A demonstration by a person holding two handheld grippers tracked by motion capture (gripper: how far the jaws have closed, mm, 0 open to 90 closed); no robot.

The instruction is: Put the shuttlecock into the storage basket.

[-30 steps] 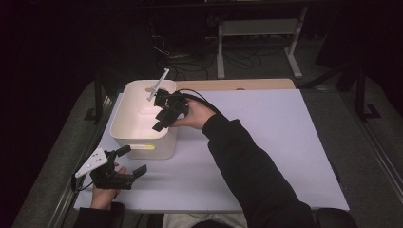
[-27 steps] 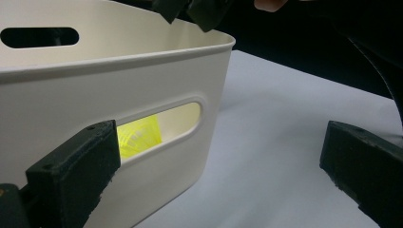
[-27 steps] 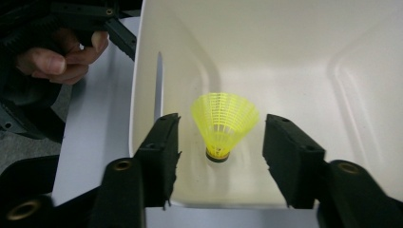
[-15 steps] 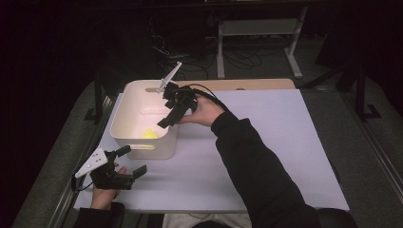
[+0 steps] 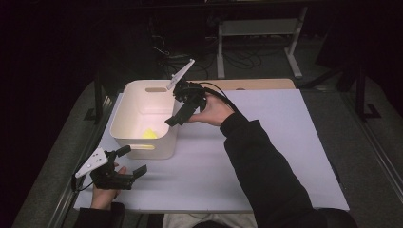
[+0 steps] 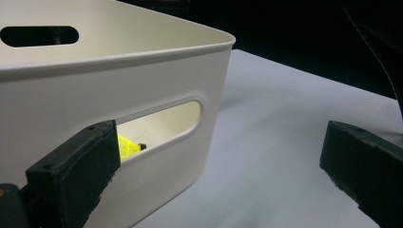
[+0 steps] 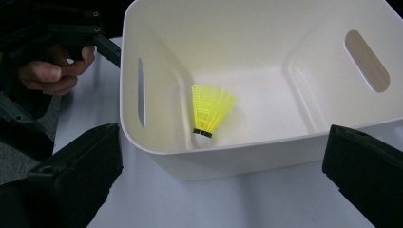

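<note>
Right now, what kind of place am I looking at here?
Probably a lab or workshop recording station: a white-topped table in a dark room, loose cables on the floor behind it, and a metal stand.

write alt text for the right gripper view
A yellow shuttlecock lies on the floor of a white bin, seen from above. The right gripper is open, its black jaws wide apart with nothing between them. At upper left, a hand holds the left gripper beside the bin.

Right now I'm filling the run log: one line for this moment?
shuttlecock: lying in white bin | right gripper: open, empty, jaws just opened | left gripper: open, empty, beside bin
</note>
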